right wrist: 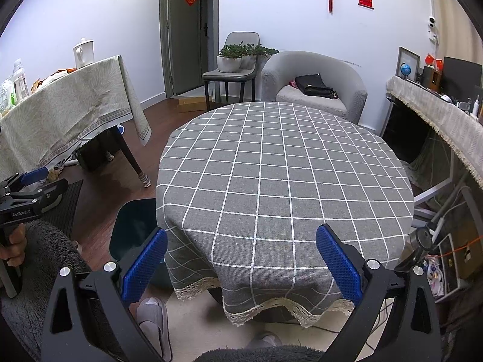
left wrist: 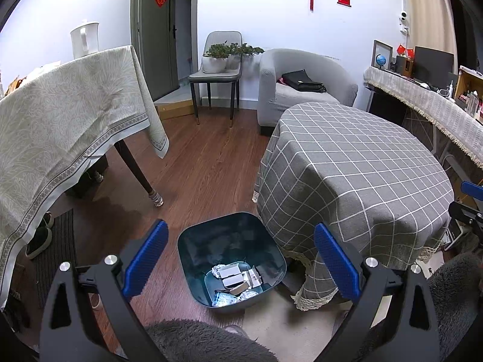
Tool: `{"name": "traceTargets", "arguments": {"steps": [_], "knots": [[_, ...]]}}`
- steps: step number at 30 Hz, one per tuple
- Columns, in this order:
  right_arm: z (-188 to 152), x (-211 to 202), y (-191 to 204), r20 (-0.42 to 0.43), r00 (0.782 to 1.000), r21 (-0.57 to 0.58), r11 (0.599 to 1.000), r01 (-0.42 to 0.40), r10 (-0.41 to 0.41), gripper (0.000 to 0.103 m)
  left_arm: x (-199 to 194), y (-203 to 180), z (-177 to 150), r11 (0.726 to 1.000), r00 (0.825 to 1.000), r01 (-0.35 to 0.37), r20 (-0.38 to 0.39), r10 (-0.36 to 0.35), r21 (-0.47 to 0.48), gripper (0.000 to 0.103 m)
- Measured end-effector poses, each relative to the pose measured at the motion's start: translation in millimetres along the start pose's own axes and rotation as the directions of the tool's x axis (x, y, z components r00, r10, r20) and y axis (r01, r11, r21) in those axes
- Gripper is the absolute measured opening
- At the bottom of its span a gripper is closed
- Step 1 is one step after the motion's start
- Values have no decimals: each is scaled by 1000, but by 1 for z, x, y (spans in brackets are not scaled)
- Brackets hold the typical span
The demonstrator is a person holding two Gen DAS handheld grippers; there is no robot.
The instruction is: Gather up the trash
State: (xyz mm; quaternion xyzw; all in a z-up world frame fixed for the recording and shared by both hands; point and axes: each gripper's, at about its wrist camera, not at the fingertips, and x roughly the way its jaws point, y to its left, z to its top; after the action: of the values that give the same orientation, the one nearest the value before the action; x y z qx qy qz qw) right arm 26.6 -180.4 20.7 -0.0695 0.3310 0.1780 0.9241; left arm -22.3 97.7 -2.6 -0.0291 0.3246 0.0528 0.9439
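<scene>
A dark teal trash bin (left wrist: 193,241) stands on the wood floor beside the round table. Crumpled foil and small white cartons (left wrist: 235,283) lie in its bottom. My left gripper (left wrist: 241,259) is open and empty, held above the bin with the bin between its blue pads. My right gripper (right wrist: 241,259) is open and empty, held above the near edge of the round table (right wrist: 286,163), which has a grey checked cloth. The bin's edge (right wrist: 132,226) shows at the table's left in the right wrist view. The left gripper (right wrist: 33,193) shows at that view's far left.
A cloth-covered table (left wrist: 60,114) with a white kettle (left wrist: 85,38) stands left. A chair with potted plants (left wrist: 217,63), a grey armchair with a black bag (left wrist: 302,81) and a door are at the back. A cluttered desk (left wrist: 428,99) runs along the right.
</scene>
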Motion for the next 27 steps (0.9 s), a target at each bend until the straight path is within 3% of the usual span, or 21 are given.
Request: {"name": "traceTargets", "arguments": {"steps": [27], "knots": [[-1,0,0,-3,1000,3,1000,0,0,99,-1,-2,1,1000,1000,4,1,-4,6,99]]}}
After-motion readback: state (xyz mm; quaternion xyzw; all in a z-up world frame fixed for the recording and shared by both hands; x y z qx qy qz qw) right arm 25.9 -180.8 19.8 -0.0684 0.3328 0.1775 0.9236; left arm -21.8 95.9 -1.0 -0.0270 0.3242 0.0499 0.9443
